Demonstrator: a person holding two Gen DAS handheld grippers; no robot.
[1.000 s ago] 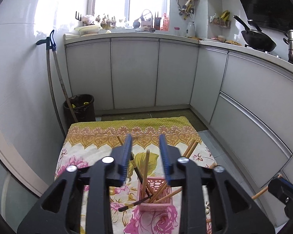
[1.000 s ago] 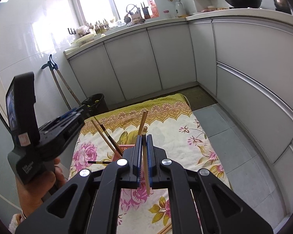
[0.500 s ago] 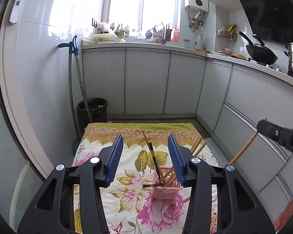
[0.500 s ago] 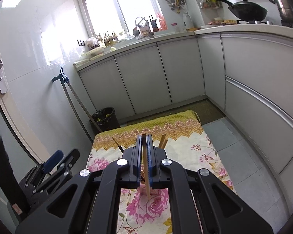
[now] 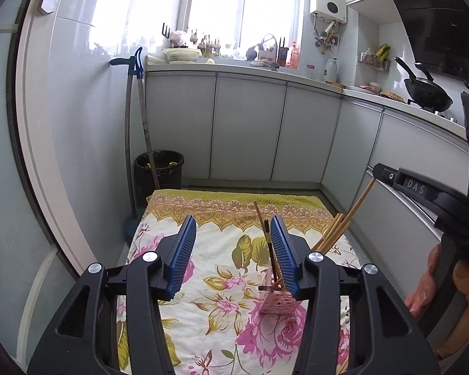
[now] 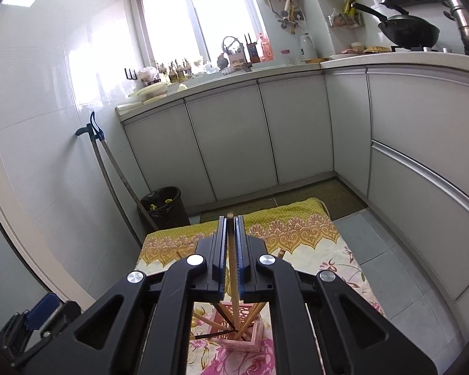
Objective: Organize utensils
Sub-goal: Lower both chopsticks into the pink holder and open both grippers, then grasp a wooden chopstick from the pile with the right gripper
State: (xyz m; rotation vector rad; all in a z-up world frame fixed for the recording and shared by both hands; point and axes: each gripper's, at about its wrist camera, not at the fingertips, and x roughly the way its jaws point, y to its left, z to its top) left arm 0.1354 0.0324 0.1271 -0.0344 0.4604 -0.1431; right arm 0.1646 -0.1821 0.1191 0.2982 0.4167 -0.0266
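Observation:
A pink perforated holder [image 5: 276, 301] stands on a floral cloth [image 5: 215, 284] and holds several chopsticks, both wooden and dark ones. It also shows in the right wrist view [image 6: 247, 331]. My right gripper [image 6: 230, 222] is shut on one wooden chopstick [image 6: 233, 268] whose lower end points down into the holder. In the left wrist view the right gripper [image 5: 381, 172] shows at the right with the chopstick [image 5: 358, 204] in it. My left gripper [image 5: 231, 222] is open and empty, raised above the cloth to the left of the holder.
A black waste bin [image 5: 159, 172] and long-handled tools [image 5: 131, 143] stand at the far left corner. Grey cabinets [image 5: 247, 128] run along the back and right. A wok [image 5: 426, 92] sits on the counter. A chopstick end [image 5: 342, 367] lies at the cloth's near right.
Both grippers have risen and pulled back from the holder. The right gripper has tipped its chopstick so that its lower end points into the holder. The left gripper's jaws have spread wider.

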